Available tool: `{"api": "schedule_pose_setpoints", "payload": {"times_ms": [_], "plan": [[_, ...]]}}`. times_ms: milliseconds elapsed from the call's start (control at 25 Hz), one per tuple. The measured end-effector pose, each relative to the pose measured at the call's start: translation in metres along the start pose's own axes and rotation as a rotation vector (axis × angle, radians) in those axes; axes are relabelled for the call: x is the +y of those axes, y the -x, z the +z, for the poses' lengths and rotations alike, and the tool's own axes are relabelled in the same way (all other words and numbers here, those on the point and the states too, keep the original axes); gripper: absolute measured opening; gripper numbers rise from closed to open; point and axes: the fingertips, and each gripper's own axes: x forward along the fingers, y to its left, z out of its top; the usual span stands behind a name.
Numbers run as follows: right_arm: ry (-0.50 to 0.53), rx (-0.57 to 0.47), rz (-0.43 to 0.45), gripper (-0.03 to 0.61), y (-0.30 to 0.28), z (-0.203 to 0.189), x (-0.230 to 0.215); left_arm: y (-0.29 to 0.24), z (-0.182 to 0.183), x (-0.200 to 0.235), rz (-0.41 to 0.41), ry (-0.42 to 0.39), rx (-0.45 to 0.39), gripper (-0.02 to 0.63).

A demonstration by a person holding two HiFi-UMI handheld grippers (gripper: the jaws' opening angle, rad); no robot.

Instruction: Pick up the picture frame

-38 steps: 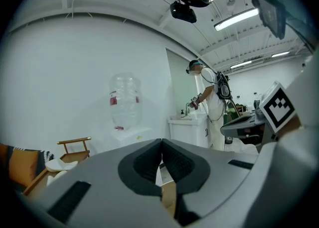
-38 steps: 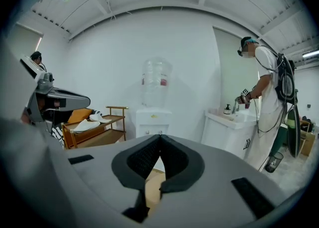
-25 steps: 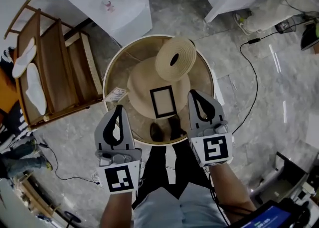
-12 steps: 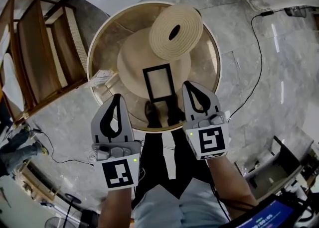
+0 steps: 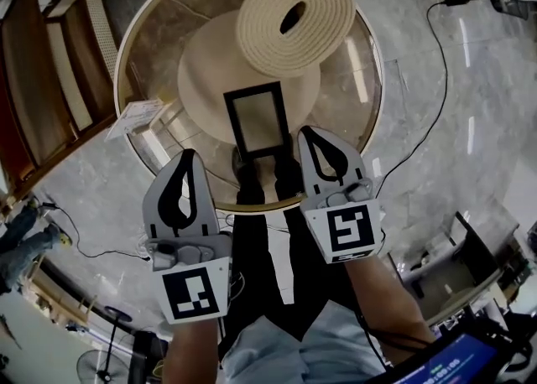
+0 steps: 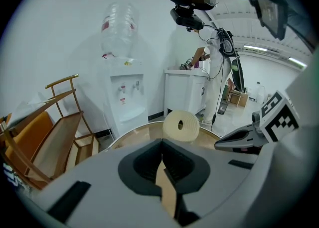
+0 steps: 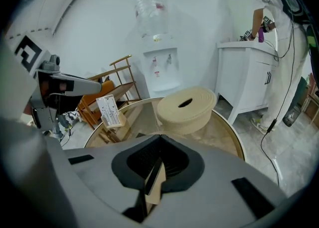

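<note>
The left gripper (image 5: 190,161) is nearest, over the near left rim of the round desk (image 5: 370,80). Its jaws are closed, tip to tip, with nothing between them. The right gripper (image 5: 307,136) reaches a bit farther in, over the glass top. Its jaws are pressed together too and hold nothing. Its tip is right by the near right corner of the picture frame (image 5: 258,120). I cannot tell if it touches the frame.

The picture frame is black with a pale middle. It lies flat between the two grippers and a little farther away. It rests on a big flat tan mat (image 5: 201,80) in the middle of the desk.

On the far side of the tan mat sits a thick woven ring (image 5: 323,1) with a dark hole in it. A small printed card (image 5: 137,114) stands at the left edge of the desk.

Farther left, on the floor, is a wooden rack (image 5: 50,80). A black cable (image 5: 437,80) runs over the floor on the right. Far back by the wall stands a white water cooler (image 6: 124,97).
</note>
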Motion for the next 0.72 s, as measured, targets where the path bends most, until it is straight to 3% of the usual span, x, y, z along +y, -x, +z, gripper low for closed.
{"api": "schedule_pose_setpoints", "payload": {"times_ms": [280, 440, 720], "plan": [[-0.012, 0.031, 0.02, 0.019, -0.019, -0.023, -0.001, -0.015, -0.023, -0.001, 0.004, 0.021, 0.028, 0.015], [-0.029, 0.06, 0.043, 0.074, -0.033, -0.039, -0.001, -0.022, -0.034, -0.002, -0.002, 0.012, 0.044, 0.015], [-0.022, 0.098, 0.069, 0.104, -0.049, -0.069, 0.006, -0.027, -0.054, -0.004, -0.006, 0.003, 0.055, 0.015]]}}
